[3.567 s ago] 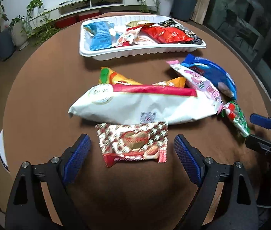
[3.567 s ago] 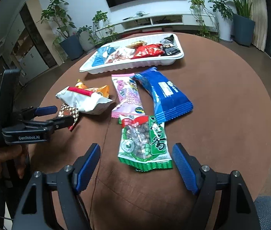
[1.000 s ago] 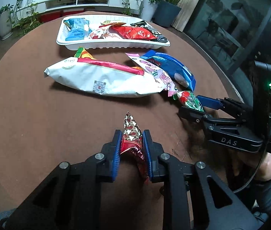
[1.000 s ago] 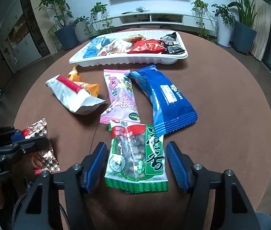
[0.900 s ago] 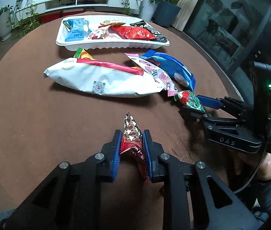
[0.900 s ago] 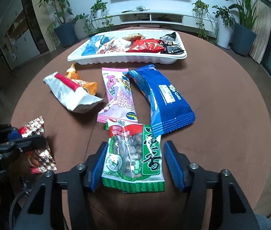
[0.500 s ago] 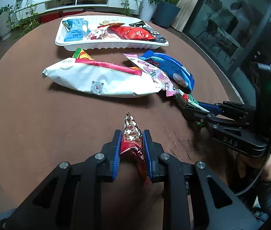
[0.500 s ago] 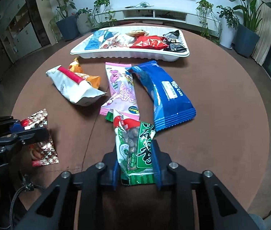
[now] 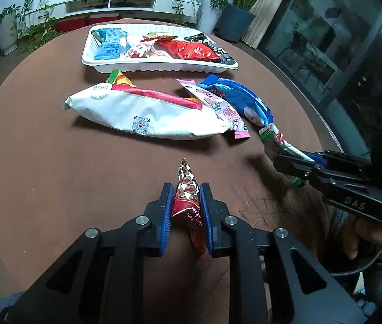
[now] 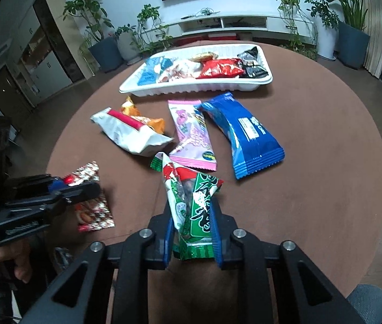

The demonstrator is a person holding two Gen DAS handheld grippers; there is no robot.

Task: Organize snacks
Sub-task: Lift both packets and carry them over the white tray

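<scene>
My left gripper (image 9: 185,193) is shut on a red-and-white patterned snack packet (image 9: 186,176), which stands on edge just above the brown round table (image 9: 56,162). My right gripper (image 10: 191,216) has a green nut packet (image 10: 191,191) between its blue pads; its jaws are closing and the pads press the crumpled packet. The left wrist view shows the right gripper (image 9: 294,159) at the right with the green packet (image 9: 272,133) sticking out of it. A white tray (image 10: 191,87) with several snacks stands at the table's far side.
A large white bag (image 9: 142,110) lies on the table over an orange packet (image 10: 131,110). A pink packet (image 10: 192,132) and a blue packet (image 10: 245,132) lie beside them, between the grippers and the tray. Potted plants and a low cabinet stand beyond the table.
The right gripper's jaws have come together on the green packet, folding it up between the pads. The left gripper has kept still with its packet.
</scene>
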